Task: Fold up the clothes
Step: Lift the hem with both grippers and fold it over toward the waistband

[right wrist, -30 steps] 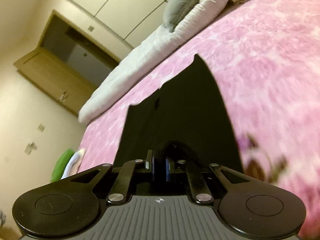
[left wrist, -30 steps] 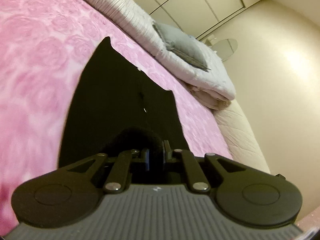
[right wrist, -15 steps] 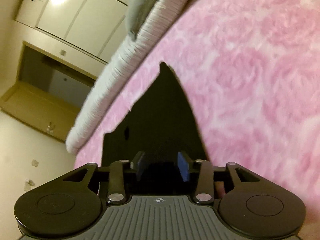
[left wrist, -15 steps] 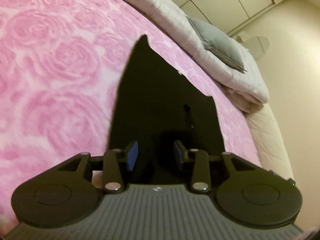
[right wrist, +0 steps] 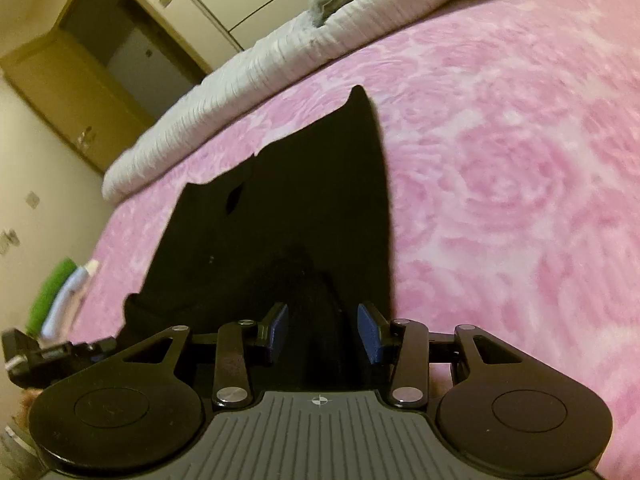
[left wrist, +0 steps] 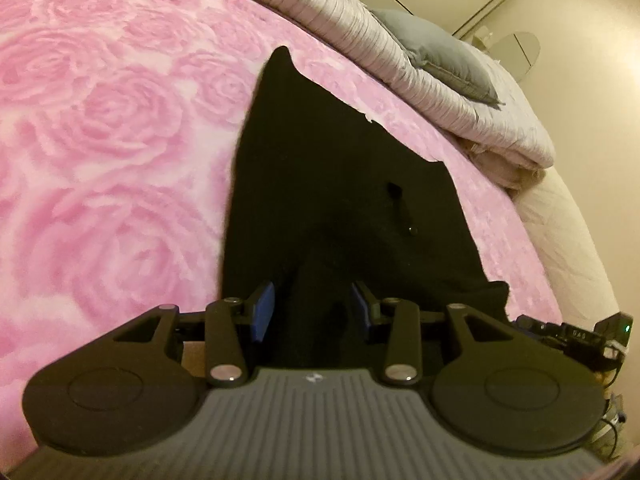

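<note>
A black garment [left wrist: 328, 168] lies flat on the pink rose-patterned bedspread [left wrist: 100, 120], its near edge bunched into a fold under both grippers. My left gripper [left wrist: 312, 300] is low over that near edge. Its jaws are opening; black cloth lies between the blue pads [left wrist: 262, 308], which do not press on it. In the right wrist view the same garment [right wrist: 304, 200] spreads ahead. My right gripper [right wrist: 325, 320] stands open over the other end of the near edge, with a hump of cloth between the pads but free of them.
A folded white duvet [left wrist: 340, 8] with a grey pillow [left wrist: 440, 60] lies along the far side of the bed. The bed's edge and a pale wall are on the right. Green and white items [right wrist: 60, 292] sit off the bed's left corner, near a wooden door [right wrist: 80, 92].
Both grippers were shut on the black cloth a second ago and have opened, letting it go. Both have sunk toward the bed, and the garment now lies flat.
</note>
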{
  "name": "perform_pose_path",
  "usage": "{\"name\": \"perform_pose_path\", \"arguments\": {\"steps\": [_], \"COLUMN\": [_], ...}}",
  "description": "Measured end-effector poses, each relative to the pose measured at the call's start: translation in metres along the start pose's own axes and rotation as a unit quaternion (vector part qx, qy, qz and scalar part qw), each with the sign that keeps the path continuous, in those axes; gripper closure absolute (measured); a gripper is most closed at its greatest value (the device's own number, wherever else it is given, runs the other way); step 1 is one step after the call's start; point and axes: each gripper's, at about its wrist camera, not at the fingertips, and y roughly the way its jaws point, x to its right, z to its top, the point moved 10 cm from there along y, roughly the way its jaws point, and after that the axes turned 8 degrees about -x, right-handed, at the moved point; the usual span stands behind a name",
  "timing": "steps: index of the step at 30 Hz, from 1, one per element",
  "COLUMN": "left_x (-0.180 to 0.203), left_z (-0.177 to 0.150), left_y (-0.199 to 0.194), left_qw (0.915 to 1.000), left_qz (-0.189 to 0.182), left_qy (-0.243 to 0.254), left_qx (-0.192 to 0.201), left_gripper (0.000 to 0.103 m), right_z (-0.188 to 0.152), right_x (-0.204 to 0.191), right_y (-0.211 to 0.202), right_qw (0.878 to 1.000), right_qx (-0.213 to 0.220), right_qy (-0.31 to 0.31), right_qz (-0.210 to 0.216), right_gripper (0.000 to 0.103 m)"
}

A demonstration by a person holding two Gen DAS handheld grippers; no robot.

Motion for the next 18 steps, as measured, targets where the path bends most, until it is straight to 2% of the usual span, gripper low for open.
{"name": "perform_pose_path", "arguments": {"steps": [4, 6, 8, 14, 16, 18], "left_x": [0.008, 0.013, 0.013, 0.006, 0.007, 0.008], "left_z": [-0.005, -0.012, -0.017, -0.015, -0.014, -0.013], "left_y": [0.006, 0.006, 0.004, 0.003, 0.004, 0.002], "left_qw": [0.9994, 0.9982, 0.9973, 0.9987, 0.9986, 0.9985], "left_qz": [-0.004, -0.009, -0.008, -0.023, -0.029, -0.031], "left_qy": [0.032, 0.056, 0.072, 0.046, 0.044, 0.045], "left_qx": [-0.009, -0.018, -0.017, -0.007, -0.008, -0.003], "left_gripper": [0.069, 0.078, 0.078, 0.08, 0.092, 0.094], "right_z": [-0.003, -0.01, -0.015, -0.021, -0.02, -0.019], "right_x": [-0.008, -0.01, -0.01, -0.008, -0.01, -0.017], "right_y": [0.017, 0.022, 0.023, 0.017, 0.02, 0.022], "right_qw": [1.0, 0.999, 0.999, 0.999, 0.999, 0.998], "right_qx": [-0.018, -0.027, -0.03, -0.022, -0.024, -0.022], "right_qy": [-0.023, -0.029, -0.034, -0.03, -0.025, -0.051], "right_qz": [0.004, 0.007, 0.01, 0.0, 0.006, -0.014], "right_gripper": [0.06, 0.06, 0.065, 0.065, 0.065, 0.089]}}
